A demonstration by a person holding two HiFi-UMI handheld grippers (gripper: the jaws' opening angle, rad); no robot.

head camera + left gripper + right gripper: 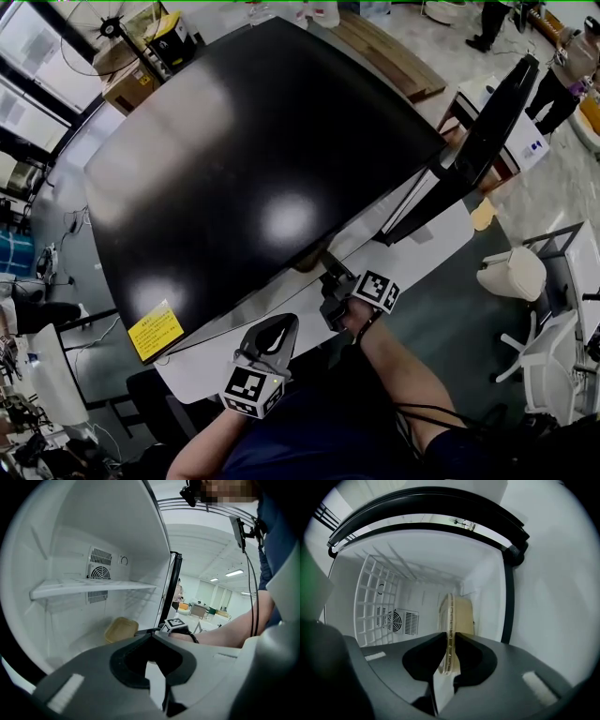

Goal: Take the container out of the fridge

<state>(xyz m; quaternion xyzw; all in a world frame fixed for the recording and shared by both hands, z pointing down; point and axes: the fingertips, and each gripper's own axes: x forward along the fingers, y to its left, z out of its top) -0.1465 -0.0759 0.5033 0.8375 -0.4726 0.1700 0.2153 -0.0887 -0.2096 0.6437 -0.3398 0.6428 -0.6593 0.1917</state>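
**Gripped, not yet out**

The black-topped white fridge stands open. Inside, below its white shelf, sits the shallow tan plastic container. The right gripper pinches its rim. The left gripper is closed, empty.

Fridge floor, white: one tan container, lying flat toward the back right corner. White shelf above, spanning the interior.
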